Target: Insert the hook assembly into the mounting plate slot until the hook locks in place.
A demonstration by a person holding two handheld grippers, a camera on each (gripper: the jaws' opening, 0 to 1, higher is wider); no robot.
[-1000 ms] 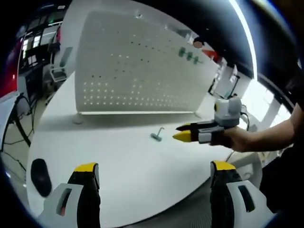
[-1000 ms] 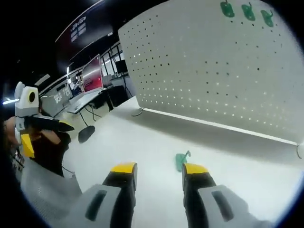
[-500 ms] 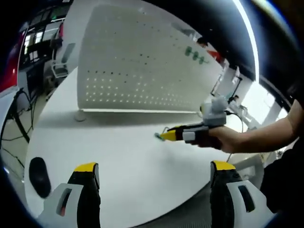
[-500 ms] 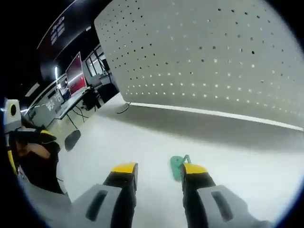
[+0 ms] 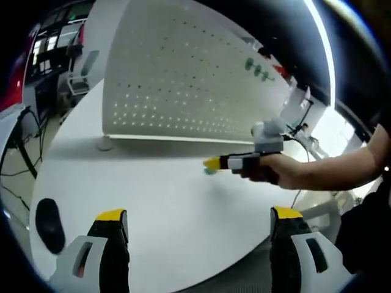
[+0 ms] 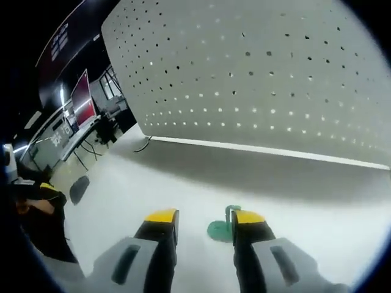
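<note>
In the left gripper view the left tool (image 5: 198,229) rose from six o'clock with its jaws spread wide and empty over the white worktop (image 5: 153,201), while the right tool (image 5: 214,163) reached in from three o'clock. In the right gripper view the green hook assembly (image 6: 221,227) lay on the worktop, touching the tool's right-hand jaw, which stood parted and not yet pinching. The likely slip was closing off-centre: the small hook could skid aside or tilt, then meet the pegboard mounting plate (image 6: 256,79) at twelve o'clock crookedly and fail to lock.

A smooth, matt white finish is seen on the table (image 6: 317,238). Standing on the table, the pegboard (image 6: 275,79) looks like matt painted metal. The hook (image 6: 220,229) on the table appears to be glossy green plastic.
</note>
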